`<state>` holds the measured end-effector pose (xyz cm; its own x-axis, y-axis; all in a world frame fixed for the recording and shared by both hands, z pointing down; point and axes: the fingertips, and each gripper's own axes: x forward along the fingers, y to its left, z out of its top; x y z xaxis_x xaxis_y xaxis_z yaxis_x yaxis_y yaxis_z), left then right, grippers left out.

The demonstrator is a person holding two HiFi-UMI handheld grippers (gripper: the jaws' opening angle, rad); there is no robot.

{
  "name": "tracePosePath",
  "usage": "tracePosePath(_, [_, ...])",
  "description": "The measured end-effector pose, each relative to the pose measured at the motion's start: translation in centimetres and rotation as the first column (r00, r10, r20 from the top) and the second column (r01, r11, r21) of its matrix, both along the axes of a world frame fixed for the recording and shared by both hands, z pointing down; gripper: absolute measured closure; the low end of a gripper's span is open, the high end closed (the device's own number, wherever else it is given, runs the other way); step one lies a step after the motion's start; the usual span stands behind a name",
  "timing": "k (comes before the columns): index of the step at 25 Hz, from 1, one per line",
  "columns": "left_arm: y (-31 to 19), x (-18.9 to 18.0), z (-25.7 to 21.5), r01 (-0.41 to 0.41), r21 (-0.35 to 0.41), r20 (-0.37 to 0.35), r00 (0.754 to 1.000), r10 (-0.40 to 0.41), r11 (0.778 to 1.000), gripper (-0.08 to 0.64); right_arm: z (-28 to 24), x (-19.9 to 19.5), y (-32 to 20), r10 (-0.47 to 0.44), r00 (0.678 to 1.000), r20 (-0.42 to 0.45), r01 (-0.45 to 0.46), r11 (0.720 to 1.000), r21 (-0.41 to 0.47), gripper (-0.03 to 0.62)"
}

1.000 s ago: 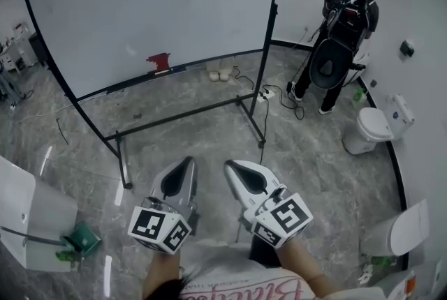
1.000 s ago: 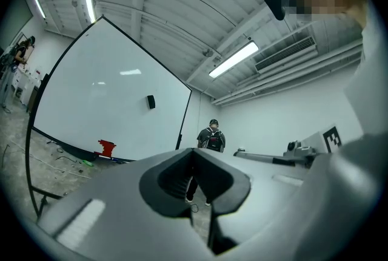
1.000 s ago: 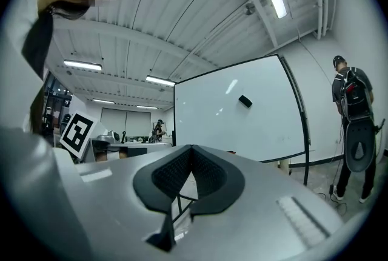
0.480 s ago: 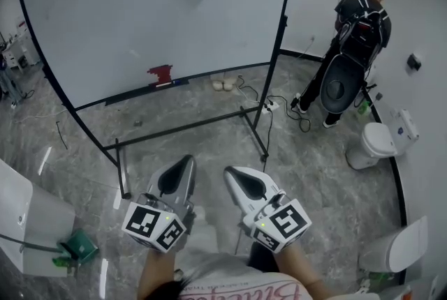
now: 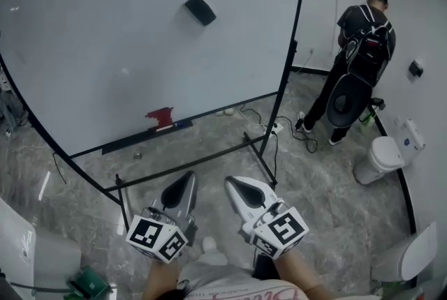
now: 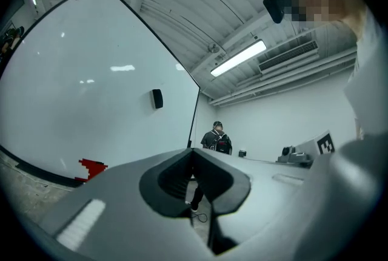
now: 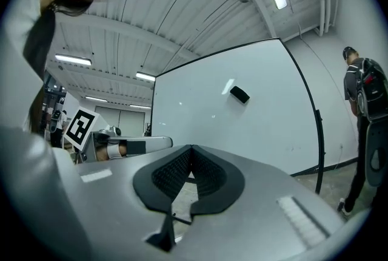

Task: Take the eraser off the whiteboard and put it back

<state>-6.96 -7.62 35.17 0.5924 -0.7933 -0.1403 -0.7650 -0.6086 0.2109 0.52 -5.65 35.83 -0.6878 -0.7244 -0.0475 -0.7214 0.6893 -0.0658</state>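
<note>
A person is holding the left gripper [image 5: 183, 183] and the right gripper [image 5: 241, 190] side by side and close together, both pointing toward a whiteboard [image 5: 105, 47] on a black stand [image 5: 188, 162]. In the left gripper view the left gripper [image 6: 193, 152] is showing its jaws clenched tip to tip with nothing between them. The right gripper [image 7: 191, 148] is doing the same in its own view: pressed together and empty.

The eraser [image 5: 200, 10] is sitting high on the whiteboard, tilted, ahead of and above both grippers and well apart from either tip. It is appearing as a small dark block on the white surface in the left gripper view [image 6: 157, 98] and again in the right gripper view [image 7: 239, 94].

A red mark [image 5: 160, 117] is showing low on the board, nearer the grippers than the eraser is and just off toward the left gripper's side; it is also visible in the left gripper view [image 6: 92, 166].

Beyond the board's edge on the right gripper's side, a second person [image 5: 360, 47] in dark clothes with a backpack is standing turned away — far from both grippers, near a white fixture [image 5: 380, 159] on the grey marbled floor [image 5: 328, 194]. A cable [image 5: 276, 129] is lying on the floor by the foot of the stand.
</note>
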Motion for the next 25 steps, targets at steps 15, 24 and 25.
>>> tracePosePath(15, [-12.2, -3.8, -1.9, -0.056, 0.048, -0.038, 0.998, 0.057, 0.997, 0.561, -11.0, -2.1, -16.1, 0.142, 0.990, -0.027, -0.128, 0.949, 0.289, 0.584])
tracePosePath(24, [-15.2, -3.9, -2.9, -0.043, 0.072, -0.037, 0.998, 0.046, 0.996, 0.561, -19.8, -3.6, -27.1, 0.207, 0.968, -0.142, -0.127, 0.892, 0.434, 0.456])
tracePosePath(25, [-15.5, -4.0, -3.1, -0.037, 0.074, -0.038, 0.998, 0.040, 0.997, 0.561, -20.2, -3.7, -28.6, 0.227, 0.960, -0.164, -0.136, 0.890, 0.435, 0.440])
